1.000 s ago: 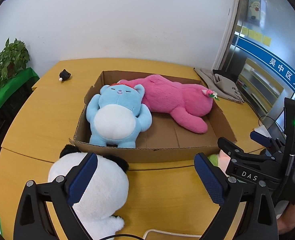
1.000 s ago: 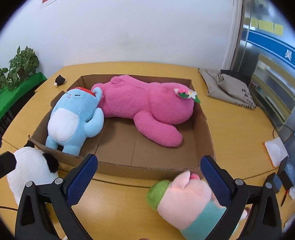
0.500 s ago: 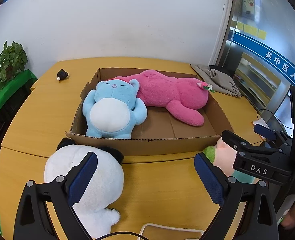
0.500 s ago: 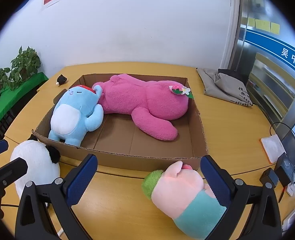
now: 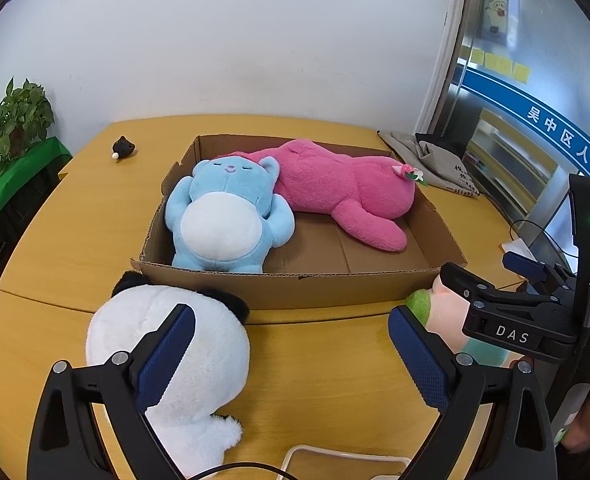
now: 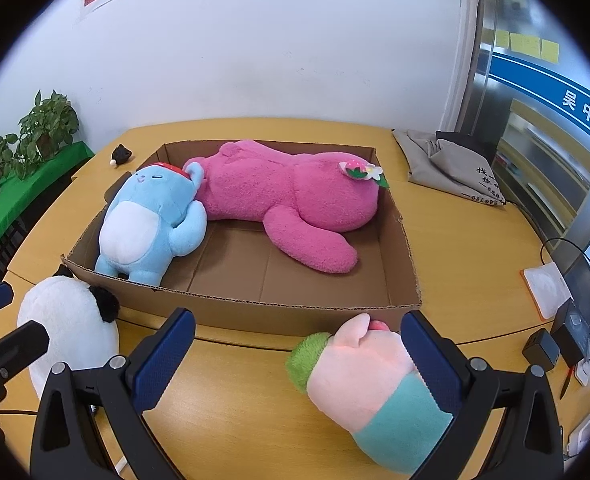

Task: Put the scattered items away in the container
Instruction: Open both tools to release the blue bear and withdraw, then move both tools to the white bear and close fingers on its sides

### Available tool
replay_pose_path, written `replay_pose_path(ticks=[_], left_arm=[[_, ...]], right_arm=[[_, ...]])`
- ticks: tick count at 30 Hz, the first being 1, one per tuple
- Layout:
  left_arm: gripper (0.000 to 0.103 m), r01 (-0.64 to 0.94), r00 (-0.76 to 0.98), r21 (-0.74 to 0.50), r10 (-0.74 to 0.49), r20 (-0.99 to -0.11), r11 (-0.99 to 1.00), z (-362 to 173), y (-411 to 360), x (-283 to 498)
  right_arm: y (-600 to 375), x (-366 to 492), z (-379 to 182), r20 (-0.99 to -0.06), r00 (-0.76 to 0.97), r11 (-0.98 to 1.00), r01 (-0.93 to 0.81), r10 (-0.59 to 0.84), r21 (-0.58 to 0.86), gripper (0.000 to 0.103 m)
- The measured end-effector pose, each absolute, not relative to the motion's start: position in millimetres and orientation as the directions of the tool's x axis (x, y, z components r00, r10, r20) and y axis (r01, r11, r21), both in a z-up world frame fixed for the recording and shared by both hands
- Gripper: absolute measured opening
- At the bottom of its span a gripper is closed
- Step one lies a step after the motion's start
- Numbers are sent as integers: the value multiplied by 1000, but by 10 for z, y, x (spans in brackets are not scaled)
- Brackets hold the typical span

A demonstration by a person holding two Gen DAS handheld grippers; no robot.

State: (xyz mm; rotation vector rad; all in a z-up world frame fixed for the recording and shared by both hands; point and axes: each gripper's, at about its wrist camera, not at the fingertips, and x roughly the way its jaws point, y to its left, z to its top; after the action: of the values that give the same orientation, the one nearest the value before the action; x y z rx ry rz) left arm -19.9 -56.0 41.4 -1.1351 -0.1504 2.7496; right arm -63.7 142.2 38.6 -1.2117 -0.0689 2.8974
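- Left gripper (image 5: 291,344): spread wide, gripping nothing, low over the table (image 5: 75,232), with the left pad over the panda (image 5: 199,344) and the right pad clear of it on bare wood.
- Right gripper (image 6: 297,352): likewise gaping and holding nothing, with the pig (image 6: 375,384) lying between its pads nearer the right one; contact with that pad not clear from this view.
- Box (image 6: 279,312): mid-table, open-topped, blue bear (image 6: 147,224) lying on its back at the left end, pink toy (image 6: 295,204) stretched along the far wall, bare cardboard floor showing front and right.
- Outside the box: panda just beside the near wall at its left corner; pig just beside the same wall at its right corner; small black thing (image 5: 123,147) well apart, far left on the table.
- Also on the table but likely not part of the job: grey bag (image 6: 451,168) at far right, white pad (image 6: 545,284) by the cables.
- Step in hand, judged from this: two toys in, two soft toys waiting at the front edge, each with a gripper lined up on it — a pickup stage.
- Next move, for either side: centre on the plush body, sink pads well around it, squeeze firmly since the stuffing gives, lift clear of the near wall, set down on the bare floor patch.
- Worth watching: both toys sit tight to the cardboard, so a pad could catch the wall or shove the box.
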Motion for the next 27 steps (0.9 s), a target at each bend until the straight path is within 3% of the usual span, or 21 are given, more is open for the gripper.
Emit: replay_pose_path(ticks=[14, 27], left_arm=[[99, -73, -699, -161, 166, -695, -984, 372, -823, -147], [99, -67, -681, -127, 138, -719, -990, 208, -1290, -70]], right_arm=[[1382, -681, 258, -730, -683, -999, 16, 9, -27, 103], [1092, -664, 39, -769, -633, -995, 93, -94, 44, 103]])
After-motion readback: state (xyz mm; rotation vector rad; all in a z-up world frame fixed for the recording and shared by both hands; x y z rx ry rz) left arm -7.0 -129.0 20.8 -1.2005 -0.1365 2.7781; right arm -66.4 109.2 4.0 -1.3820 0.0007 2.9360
